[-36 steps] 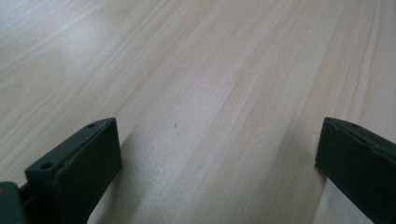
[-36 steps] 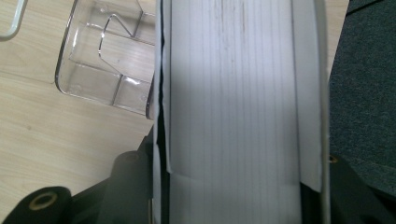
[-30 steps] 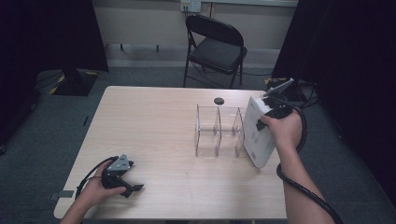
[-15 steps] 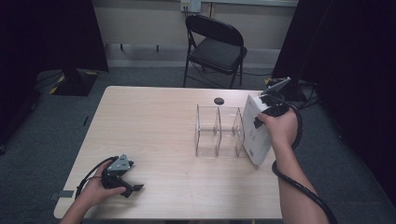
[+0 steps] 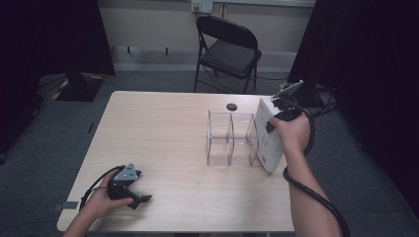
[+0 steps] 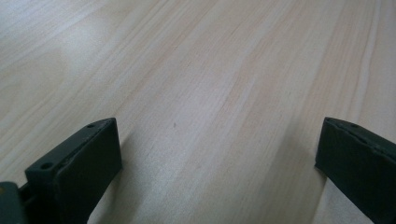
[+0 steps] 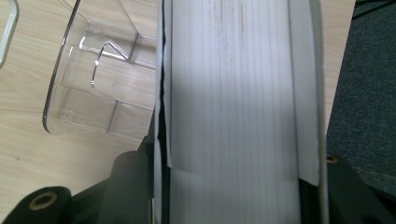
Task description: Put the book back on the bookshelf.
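A thick white book (image 5: 269,140) stands on end at the table's right side, touching the right wall of a clear plastic divider rack (image 5: 231,139). My right gripper (image 5: 272,123) comes down on the book's top and is shut on it. In the right gripper view the book's page edge (image 7: 238,93) runs up between the two black jaws of the right gripper (image 7: 238,191), with the rack (image 7: 93,79) to its left. My left gripper (image 5: 142,186) lies on the table near the front left corner, open. In the left gripper view only bare tabletop (image 6: 210,70) lies between the jaws of the left gripper (image 6: 219,163).
A small black disc (image 5: 231,106) lies on the table behind the rack. A black folding chair (image 5: 230,49) stands beyond the far edge. The book stands close to the table's right edge (image 5: 285,173), with dark carpet beyond.
The right hand and the white book have shifted slightly toward the far side of the table. The left gripper has stayed put.
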The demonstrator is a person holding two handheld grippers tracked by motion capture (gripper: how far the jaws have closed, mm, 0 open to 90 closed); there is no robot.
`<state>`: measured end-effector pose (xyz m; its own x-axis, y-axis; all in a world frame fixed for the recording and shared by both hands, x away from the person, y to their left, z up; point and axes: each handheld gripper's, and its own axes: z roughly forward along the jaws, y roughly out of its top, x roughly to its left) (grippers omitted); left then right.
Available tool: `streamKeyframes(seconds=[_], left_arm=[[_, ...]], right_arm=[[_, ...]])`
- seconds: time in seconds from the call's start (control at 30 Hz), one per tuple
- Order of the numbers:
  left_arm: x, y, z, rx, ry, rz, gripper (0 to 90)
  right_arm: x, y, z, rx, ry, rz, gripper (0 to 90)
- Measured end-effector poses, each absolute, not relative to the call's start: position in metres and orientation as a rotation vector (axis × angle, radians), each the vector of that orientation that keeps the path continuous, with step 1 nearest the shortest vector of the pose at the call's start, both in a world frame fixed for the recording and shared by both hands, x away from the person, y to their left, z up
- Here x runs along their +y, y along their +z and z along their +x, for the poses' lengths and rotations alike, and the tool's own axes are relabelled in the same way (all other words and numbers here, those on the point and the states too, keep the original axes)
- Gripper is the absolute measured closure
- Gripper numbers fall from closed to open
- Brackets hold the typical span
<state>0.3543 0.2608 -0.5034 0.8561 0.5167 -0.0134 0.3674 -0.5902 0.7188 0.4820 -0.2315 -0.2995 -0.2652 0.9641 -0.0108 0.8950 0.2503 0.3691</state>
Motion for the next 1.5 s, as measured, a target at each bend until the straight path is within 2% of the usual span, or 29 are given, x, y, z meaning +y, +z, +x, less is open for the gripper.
streamKeyframes(seconds=[0.97, 1.23, 1.37, 1.5], left_arm=[[0.261, -0.503, 0.354, 0.637, 0.251, 2.277, 0.0], [0.261, -0.503, 0.354, 0.637, 0.252, 2.27, 0.0], [0.261, -0.503, 0.354, 0.639, 0.256, 2.267, 0.0], [0.261, -0.503, 0.354, 0.635, 0.256, 2.272, 0.0]], right_arm=[[-0.228, -0.313, 0.485, 2.196, 0.492, 1.755, 51.6], [-0.229, -0.313, 0.485, 2.233, 0.498, 1.731, 47.3], [-0.23, -0.311, 0.483, 2.234, 0.488, 1.753, 37.4], [-0.233, -0.312, 0.48, 2.242, 0.491, 1.769, 37.6]])
